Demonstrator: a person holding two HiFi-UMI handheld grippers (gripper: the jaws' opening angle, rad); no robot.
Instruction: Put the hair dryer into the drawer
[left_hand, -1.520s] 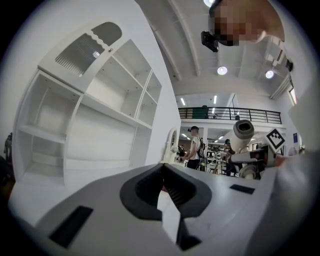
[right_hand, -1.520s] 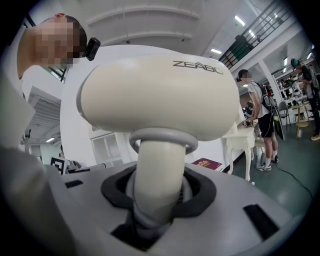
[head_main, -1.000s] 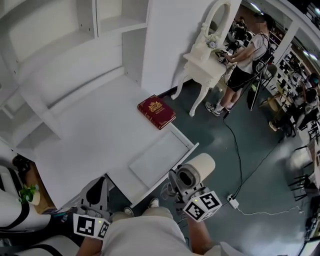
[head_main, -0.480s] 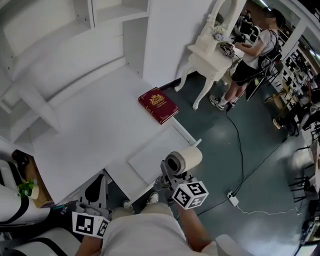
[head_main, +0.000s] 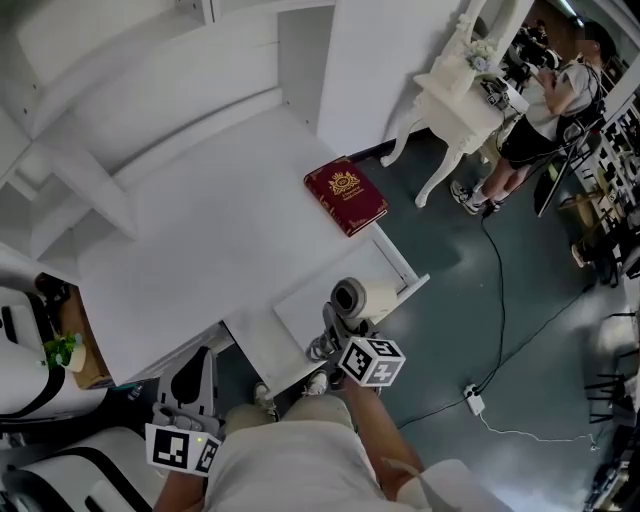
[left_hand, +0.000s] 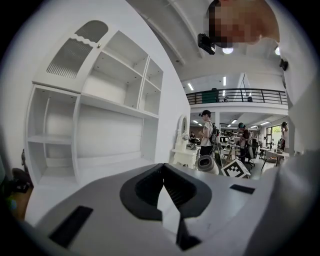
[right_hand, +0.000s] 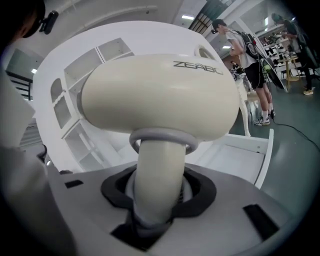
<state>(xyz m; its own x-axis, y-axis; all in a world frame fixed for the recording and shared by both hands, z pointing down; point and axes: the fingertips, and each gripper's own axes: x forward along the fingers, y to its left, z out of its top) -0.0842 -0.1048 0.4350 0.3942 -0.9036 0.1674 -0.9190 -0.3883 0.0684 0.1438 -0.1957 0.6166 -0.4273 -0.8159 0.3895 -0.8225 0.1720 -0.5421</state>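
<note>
White desk (head_main: 200, 230) fills most of your head view, with open shelves (head_main: 120, 60) rising along its back. Its drawer (head_main: 305, 305) stands pulled out from the front edge, near the right corner. A dark red book (head_main: 346, 195) lies flat on the desk just behind the drawer. The cream hair dryer (head_main: 352, 297) hangs over the open drawer, barrel level and handle pointing down; you cannot tell from here whether it touches the drawer's bottom. Your right gripper (head_main: 330, 335) is clamped on that handle, pads pressing it from both sides. Your left gripper (head_main: 193, 375) waits low, in front of the desk's edge, jaws closed together on nothing.
</note>
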